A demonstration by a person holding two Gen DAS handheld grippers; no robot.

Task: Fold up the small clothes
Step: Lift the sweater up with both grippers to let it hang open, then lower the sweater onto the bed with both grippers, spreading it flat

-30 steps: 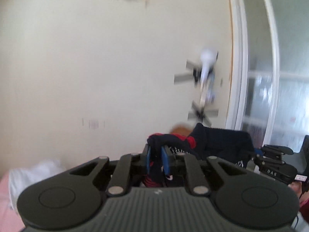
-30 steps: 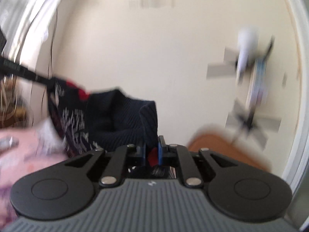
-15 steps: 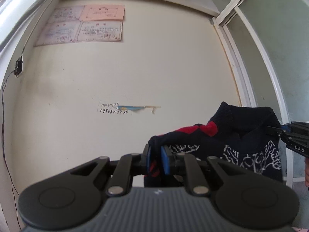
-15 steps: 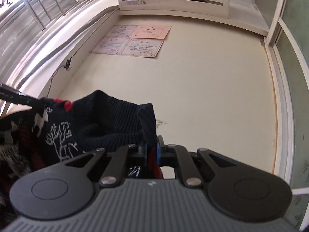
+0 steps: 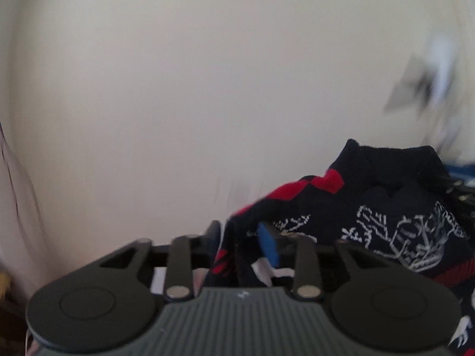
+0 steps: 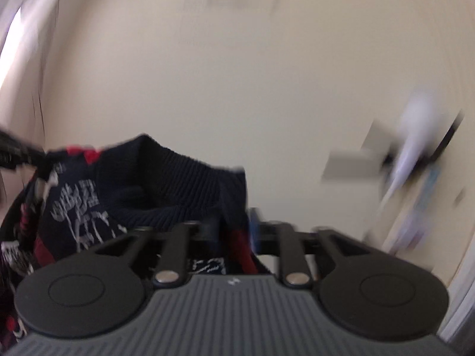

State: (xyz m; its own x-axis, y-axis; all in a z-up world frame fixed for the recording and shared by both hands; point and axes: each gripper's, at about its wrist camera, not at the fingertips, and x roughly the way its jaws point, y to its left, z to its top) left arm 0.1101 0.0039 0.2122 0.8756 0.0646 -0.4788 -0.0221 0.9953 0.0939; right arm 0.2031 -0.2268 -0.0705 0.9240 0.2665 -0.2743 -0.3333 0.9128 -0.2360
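Observation:
A small navy knit sweater [image 5: 386, 207] with red patches and white patterns hangs in the air between both grippers. My left gripper [image 5: 242, 237] is shut on its left shoulder edge. My right gripper [image 6: 237, 225] is shut on the other shoulder, next to the ribbed collar [image 6: 178, 175]. The sweater [image 6: 77, 204] stretches off to the left in the right wrist view, where the left gripper's tip [image 6: 17, 151] shows at the edge. Both views are blurred by motion.
A plain cream wall [image 5: 207, 89] fills both views. A blurred white and black fixture [image 6: 415, 148] hangs on the wall at right, also in the left wrist view [image 5: 427, 83]. A white door frame [image 6: 457, 302] shows at lower right.
Both grippers have swung downward with the sweater held taut; the papers and air conditioner on the wall have left view and the wall fixture is back in view.

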